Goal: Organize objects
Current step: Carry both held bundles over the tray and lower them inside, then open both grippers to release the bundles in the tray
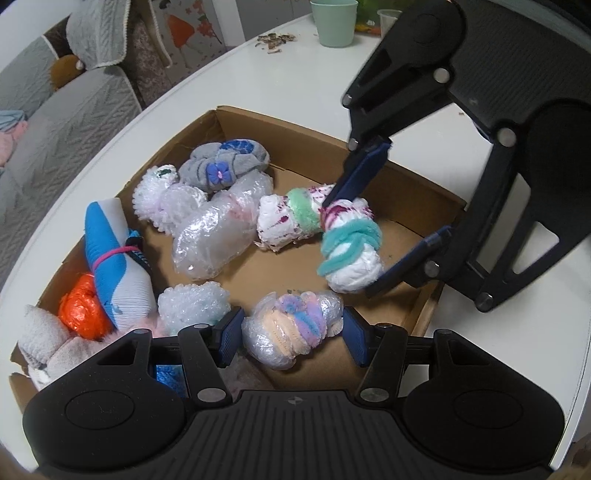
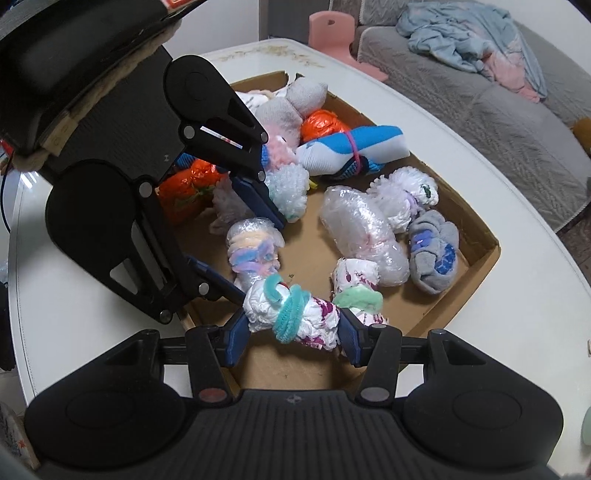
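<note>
Right gripper: clamps white bundle tied with teal chenille stem. Left gripper: clamps plastic-wrapped pastel bundle, low over shallow cardboard box. Risk: soft wraps slipping free.

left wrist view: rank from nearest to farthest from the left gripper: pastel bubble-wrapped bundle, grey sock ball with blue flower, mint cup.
1. pastel bubble-wrapped bundle, between the left gripper's fingers.
2. grey sock ball with blue flower, at the box's far side.
3. mint cup, far on the table.

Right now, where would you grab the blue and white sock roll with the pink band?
Grab the blue and white sock roll across its middle, near the pink band, coming from above. It lies long and flat in the cardboard box, with the box wall and an orange bundle crowding it, so only the top looks free.
</note>
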Tool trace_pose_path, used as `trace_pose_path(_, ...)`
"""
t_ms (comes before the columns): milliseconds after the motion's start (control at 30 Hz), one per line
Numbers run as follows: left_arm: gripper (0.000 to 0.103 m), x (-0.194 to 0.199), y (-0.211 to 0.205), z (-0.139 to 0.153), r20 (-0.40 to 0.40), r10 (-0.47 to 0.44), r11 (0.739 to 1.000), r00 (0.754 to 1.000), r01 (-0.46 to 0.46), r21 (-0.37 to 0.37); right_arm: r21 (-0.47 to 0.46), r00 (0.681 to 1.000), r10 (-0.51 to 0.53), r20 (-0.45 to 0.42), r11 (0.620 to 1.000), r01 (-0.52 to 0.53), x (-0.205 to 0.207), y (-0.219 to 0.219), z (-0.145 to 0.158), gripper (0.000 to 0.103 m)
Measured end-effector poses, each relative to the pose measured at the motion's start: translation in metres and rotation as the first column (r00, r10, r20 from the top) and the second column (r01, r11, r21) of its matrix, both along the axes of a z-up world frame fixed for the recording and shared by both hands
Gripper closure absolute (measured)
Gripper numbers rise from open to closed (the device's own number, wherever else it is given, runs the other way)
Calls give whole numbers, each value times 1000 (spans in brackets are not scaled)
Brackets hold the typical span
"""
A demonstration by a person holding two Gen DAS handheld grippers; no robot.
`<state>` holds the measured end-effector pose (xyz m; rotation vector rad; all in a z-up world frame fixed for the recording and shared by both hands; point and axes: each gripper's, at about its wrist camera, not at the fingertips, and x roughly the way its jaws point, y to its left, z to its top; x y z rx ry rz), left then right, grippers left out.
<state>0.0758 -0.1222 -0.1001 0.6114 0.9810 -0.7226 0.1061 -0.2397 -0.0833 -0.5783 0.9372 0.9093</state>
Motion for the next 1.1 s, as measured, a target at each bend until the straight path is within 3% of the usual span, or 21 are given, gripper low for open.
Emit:
trace_pose_path(267, 36, -2, 1, -3, 7, 37, 999, 999, -37, -1, -8, 999, -31, -18, 999, 31, 1, 0, -5, 52)
trace_pose_path(633, 21, -6, 4, 4, 1, 48, 998, 999, -48, -31, -20, 998, -56, -29, 998, 55, 4, -3, -1, 49)
trace_pose_path(1100, 14, -11, 1, 10, -12, 85, 996, 996, -85, -4, -36, 991, -121, -57, 992, 119, 7, -1, 2, 31)
